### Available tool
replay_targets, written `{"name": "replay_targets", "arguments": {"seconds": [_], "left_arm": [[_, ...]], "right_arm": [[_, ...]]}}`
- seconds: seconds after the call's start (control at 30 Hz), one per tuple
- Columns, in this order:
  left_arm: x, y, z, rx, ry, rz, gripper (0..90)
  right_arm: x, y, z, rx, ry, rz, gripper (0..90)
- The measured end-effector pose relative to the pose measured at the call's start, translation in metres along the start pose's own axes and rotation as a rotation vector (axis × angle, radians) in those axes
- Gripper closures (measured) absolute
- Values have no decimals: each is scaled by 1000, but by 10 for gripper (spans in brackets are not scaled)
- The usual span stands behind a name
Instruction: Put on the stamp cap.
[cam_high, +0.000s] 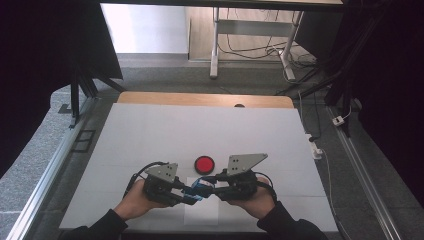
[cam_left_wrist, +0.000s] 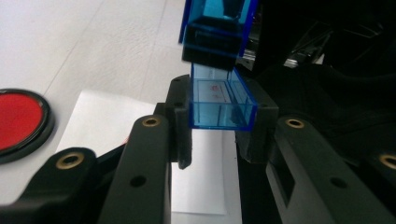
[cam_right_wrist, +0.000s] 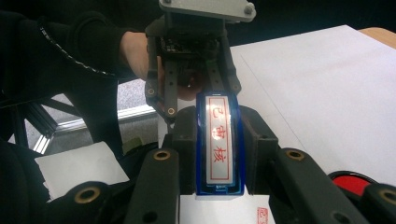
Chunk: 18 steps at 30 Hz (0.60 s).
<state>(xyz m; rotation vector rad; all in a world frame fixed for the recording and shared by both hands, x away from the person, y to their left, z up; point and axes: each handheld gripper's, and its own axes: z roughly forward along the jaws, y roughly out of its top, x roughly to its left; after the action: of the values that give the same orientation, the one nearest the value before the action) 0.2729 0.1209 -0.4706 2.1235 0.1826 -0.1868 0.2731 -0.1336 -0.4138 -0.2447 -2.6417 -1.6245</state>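
My left gripper (cam_left_wrist: 222, 120) is shut on a clear blue stamp cap (cam_left_wrist: 223, 105), whose open side faces the camera. My right gripper (cam_right_wrist: 219, 140) is shut on a blue stamp (cam_right_wrist: 218, 144) with a white face bearing red characters. In the left gripper view the stamp (cam_left_wrist: 215, 32) hangs just beyond the cap, nearly in line with it. In the high view the left gripper (cam_high: 186, 196) and the right gripper (cam_high: 211, 187) point at each other low over the table, with the blue parts (cam_high: 200, 189) between them. The left gripper (cam_right_wrist: 196, 74) faces the right gripper's camera.
A round red ink pad (cam_high: 204, 164) lies on the white table cover (cam_high: 150, 135) just behind the grippers. A small white paper sheet (cam_high: 202, 212) lies under them, with a red stamped mark (cam_right_wrist: 262, 214) on it. The table's wooden far edge (cam_high: 205, 99) shows.
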Motion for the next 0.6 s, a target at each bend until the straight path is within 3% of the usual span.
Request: {"name": "replay_targets", "arguments": {"seconds": [0.6], "left_arm": [[4,5,5,-10,-75,71,686]], "right_arm": [[4,0,4,11,47,-26,709]]}}
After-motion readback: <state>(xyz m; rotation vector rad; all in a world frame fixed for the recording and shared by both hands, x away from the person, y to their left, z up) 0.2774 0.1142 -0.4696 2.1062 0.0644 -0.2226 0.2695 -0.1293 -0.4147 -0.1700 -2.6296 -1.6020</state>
